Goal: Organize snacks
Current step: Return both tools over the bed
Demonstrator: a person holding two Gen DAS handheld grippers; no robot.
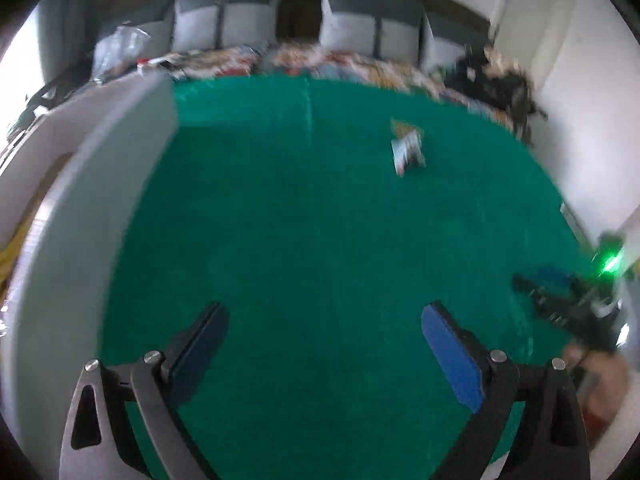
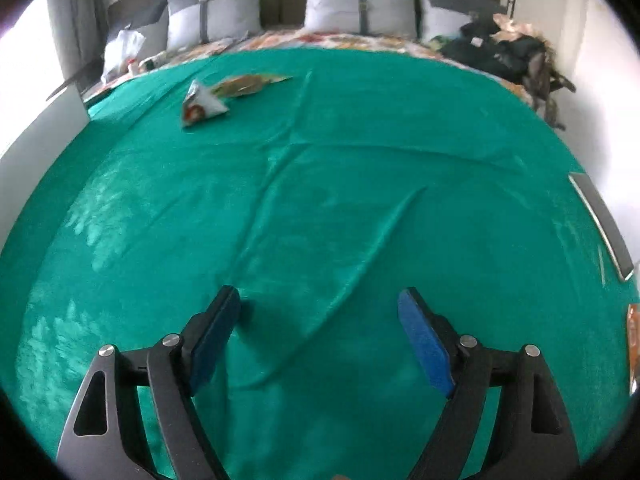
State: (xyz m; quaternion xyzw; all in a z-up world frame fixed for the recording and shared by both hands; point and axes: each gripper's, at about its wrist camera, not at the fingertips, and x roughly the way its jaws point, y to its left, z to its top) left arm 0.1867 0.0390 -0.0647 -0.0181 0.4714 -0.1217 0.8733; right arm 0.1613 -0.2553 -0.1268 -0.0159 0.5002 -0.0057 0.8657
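A white snack packet (image 2: 202, 105) lies on the green sheet (image 2: 320, 208) at the far left, with a flat brownish packet (image 2: 246, 84) just behind it. Both show blurred in the left wrist view, the white one (image 1: 408, 151) in front of the brownish one (image 1: 402, 126). My left gripper (image 1: 324, 320) is open and empty above the green sheet (image 1: 304, 220). My right gripper (image 2: 319, 304) is open and empty, low over the sheet. The right gripper also shows at the right edge of the left wrist view (image 1: 568, 304).
A grey-white board (image 1: 80, 220) stands along the left of the sheet. Grey pillows (image 2: 352, 4) line the headboard. Dark clothes (image 2: 508, 52) lie at the far right. A plastic bag (image 2: 122, 52) sits far left. An orange item (image 2: 632, 344) shows at the right edge.
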